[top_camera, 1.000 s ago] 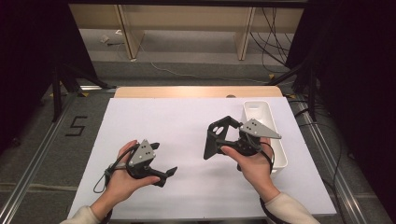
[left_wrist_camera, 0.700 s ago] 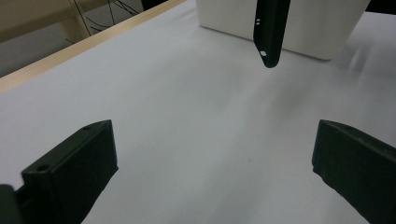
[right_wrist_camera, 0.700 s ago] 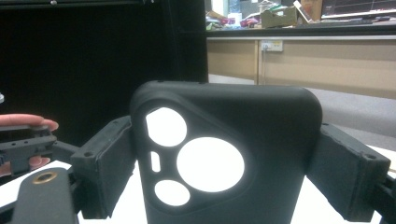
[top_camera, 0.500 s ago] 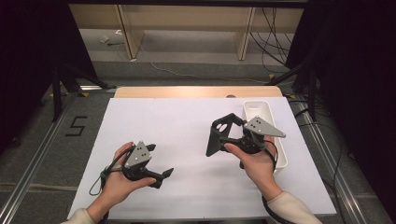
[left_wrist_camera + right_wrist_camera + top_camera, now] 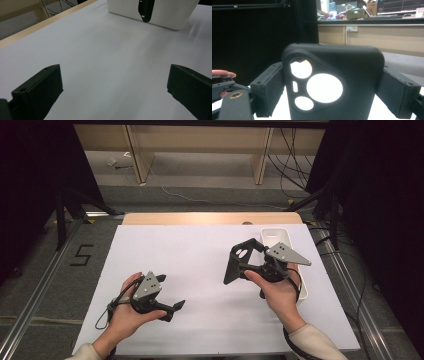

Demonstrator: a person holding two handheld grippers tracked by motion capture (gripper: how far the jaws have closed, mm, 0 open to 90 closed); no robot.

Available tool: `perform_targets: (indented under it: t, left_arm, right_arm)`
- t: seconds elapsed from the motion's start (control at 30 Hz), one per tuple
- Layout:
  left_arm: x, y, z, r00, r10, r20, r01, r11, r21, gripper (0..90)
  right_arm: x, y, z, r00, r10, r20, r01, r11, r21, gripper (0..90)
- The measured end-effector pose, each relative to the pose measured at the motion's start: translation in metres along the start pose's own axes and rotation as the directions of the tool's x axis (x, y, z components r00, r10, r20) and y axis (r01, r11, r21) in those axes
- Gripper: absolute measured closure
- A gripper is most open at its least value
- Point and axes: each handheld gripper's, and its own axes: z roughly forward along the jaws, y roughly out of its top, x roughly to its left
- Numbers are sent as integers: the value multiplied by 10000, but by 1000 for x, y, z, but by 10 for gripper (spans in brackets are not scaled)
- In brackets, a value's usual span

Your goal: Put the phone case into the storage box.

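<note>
Black phone case (image 5: 332, 85) sits clamped between the 2 fingers (image 5: 268, 87) of the right gripper (image 5: 248, 265), the pads pressing on its 2 long edges, seen close up in the right gripper view with light showing through its camera cut-outs. In the high view the case (image 5: 240, 261) is held upright and clear of the tabletop (image 5: 190, 250), right of centre, with the person's right hand (image 5: 277, 292) wrapped around the gripper body from below. Just behind and to the right of that hand lies a white tray (image 5: 272, 236), long and narrow, near the right edge of the white sheet covering the tabletop.

The left gripper (image 5: 175, 306) rests low at the near left of the sheet, well apart from the case, held in the person's left hand (image 5: 127, 312). Its 2 fingers (image 5: 41, 91) stand wide apart with nothing between them, bare white sheet showing in the gap in the left gripper view. Farther off in that view, the white tray's wall (image 5: 165, 15) stands with a black finger of the other gripper in front of it. A cable (image 5: 107, 312) loops from the left gripper beside the wrist.
</note>
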Motion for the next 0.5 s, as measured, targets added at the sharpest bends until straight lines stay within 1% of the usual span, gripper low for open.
perform_targets:
  t: [0.33, 0.5]
  left_arm:
    - [0, 0, 0, 10000, 2, -22, -2, 10000, -18, 0]
    - [-1, 0, 1, 10000, 18, -32, -18, 10000, -14, 0]
  right_arm:
    - [-4, 4, -3, 9998, -38, 199, 40, 9999, -113, 157]
    - [-6, 5, -4, 9997, 23, 262, -18, 9999, -171, 157]
